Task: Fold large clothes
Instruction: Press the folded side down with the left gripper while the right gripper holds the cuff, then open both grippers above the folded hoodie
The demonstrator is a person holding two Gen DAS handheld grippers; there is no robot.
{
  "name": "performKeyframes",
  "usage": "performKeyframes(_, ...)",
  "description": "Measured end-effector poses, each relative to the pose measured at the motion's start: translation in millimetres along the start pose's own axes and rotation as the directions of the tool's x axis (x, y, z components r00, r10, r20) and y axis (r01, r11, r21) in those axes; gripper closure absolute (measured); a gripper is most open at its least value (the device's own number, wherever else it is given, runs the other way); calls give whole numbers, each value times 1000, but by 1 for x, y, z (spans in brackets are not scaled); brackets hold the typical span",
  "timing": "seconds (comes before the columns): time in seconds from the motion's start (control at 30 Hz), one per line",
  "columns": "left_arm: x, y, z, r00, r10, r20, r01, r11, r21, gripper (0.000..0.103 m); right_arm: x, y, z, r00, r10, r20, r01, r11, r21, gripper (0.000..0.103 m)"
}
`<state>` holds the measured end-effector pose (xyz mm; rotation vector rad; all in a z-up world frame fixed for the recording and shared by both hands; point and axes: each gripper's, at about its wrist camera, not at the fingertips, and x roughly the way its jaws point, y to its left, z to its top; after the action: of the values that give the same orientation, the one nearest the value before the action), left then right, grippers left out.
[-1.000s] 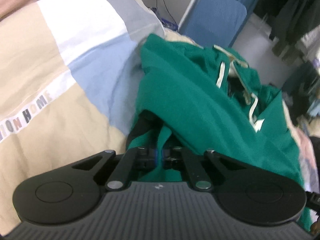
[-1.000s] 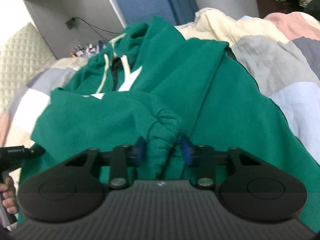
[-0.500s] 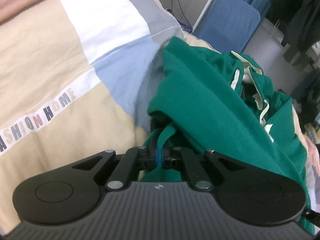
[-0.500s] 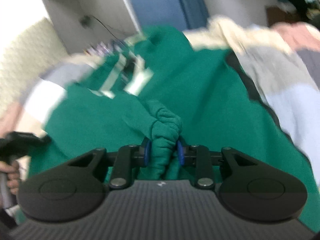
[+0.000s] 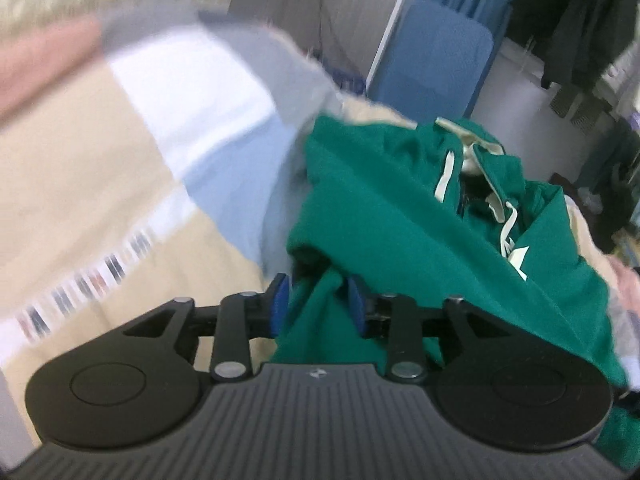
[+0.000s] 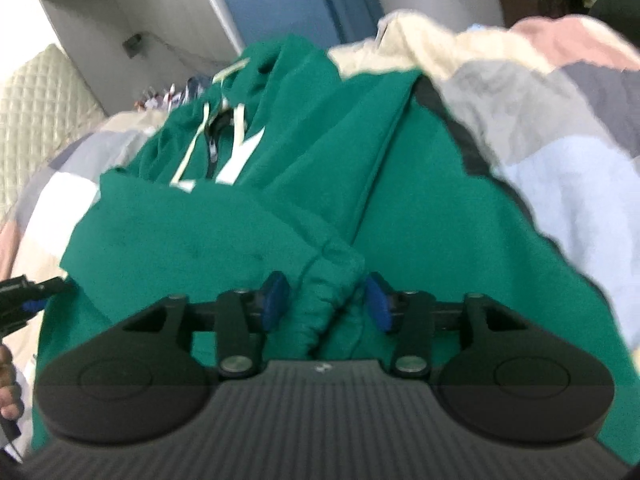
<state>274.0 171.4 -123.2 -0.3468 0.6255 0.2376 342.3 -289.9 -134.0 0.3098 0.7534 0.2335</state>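
Note:
A green hoodie [image 6: 320, 168] with cream drawstrings lies on a patchwork bed cover; it also shows in the left wrist view [image 5: 420, 232]. Both sleeves are folded over its front. My left gripper [image 5: 319, 307] has its jaws apart with a fold of the hoodie's left edge loose between the blue pads. My right gripper [image 6: 326, 296] has its jaws apart around the ribbed sleeve cuff [image 6: 328, 280], which lies on the hoodie body. The left gripper's tip [image 6: 36, 300] shows at the hoodie's far left edge in the right wrist view.
The patchwork cover [image 5: 120, 168] spreads left of the hoodie and also to its right [image 6: 560, 120]. A blue chair [image 5: 436, 60] stands behind the bed. A quilted headboard [image 6: 36, 120] is at the left. Dark clothes [image 5: 580, 20] hang at the back right.
Both grippers were shut on green fabric and have now opened. The left one has let the hoodie's edge go; the right one has released the sleeve cuff onto the body.

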Motion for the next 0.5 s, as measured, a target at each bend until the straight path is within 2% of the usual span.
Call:
performKeyframes(0.03,-6,-5,-1,1000,-5,21,5,1000,27,64,-6,1,1,1000,2,22,-2,1000,1,45)
performKeyframes(0.2,-17,-27,-3,994,-92,60,87,994,73,64,-27,14,3,992,56,116,-50,997,-50,45)
performKeyframes(0.4,-10,-56,-15,985,-172,13,169,978,124,64,-28,32,-1,986,120,118,-105,987,-125,45)
performKeyframes(0.5,-1,-68,-24,982,-188,-22,189,972,143,64,-21,35,-3,987,119,104,-103,984,-147,46)
